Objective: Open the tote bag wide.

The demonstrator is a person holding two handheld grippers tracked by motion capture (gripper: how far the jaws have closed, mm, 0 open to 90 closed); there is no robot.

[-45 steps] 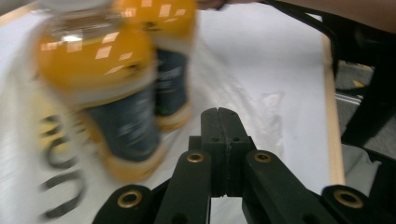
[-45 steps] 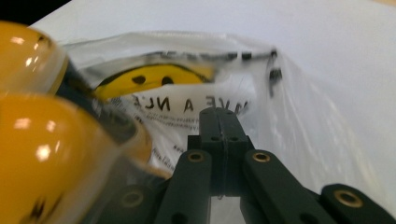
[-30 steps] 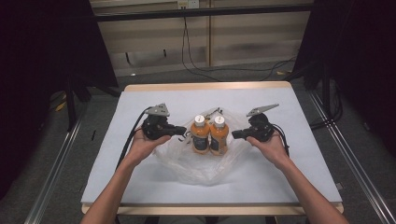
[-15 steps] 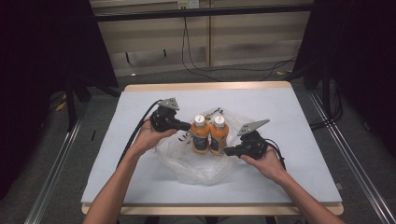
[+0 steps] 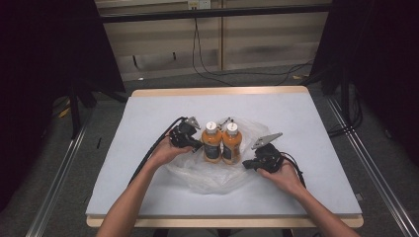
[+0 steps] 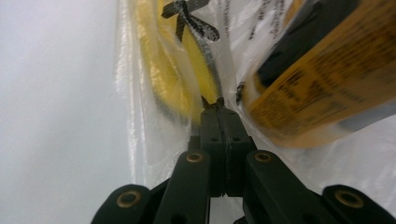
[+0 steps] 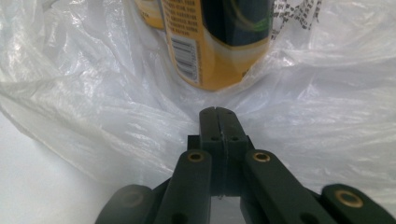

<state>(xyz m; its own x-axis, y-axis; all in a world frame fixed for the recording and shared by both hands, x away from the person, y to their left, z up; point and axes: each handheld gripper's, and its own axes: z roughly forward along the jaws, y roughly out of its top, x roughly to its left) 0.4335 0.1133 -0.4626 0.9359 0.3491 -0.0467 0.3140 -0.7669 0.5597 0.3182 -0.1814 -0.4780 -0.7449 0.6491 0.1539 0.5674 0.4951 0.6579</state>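
Two orange bottles with white caps, one on the left (image 5: pixel 213 145) and one on the right (image 5: pixel 231 144), stand upright side by side on a crumpled clear plastic bag (image 5: pixel 212 177) mid-table. My left gripper (image 5: pixel 199 145) is against the left bottle's side. In the left gripper view its jaws (image 6: pixel 218 101) are shut, with the bag's film (image 6: pixel 140 116) gathered at their tips beside a yellow-labelled bottle (image 6: pixel 317 84). My right gripper (image 5: pixel 245 165) lies low at the bag's right edge. Its jaws (image 7: pixel 218 111) are shut over the film (image 7: pixel 93 93), just short of a bottle's base (image 7: pixel 219 42).
The pale table (image 5: pixel 148 113) has bare surface on every side of the bag. Black cables (image 5: pixel 153 148) trail from both grippers toward the person's forearms. Beyond the far edge lie floor cables (image 5: pixel 237 74), and metal rails (image 5: pixel 54 197) run along both sides.
The left gripper has shifted right and slightly nearer, up to the left bottle. The right gripper has dropped toward the front edge and inward along the bag. Both bottles stay upright.
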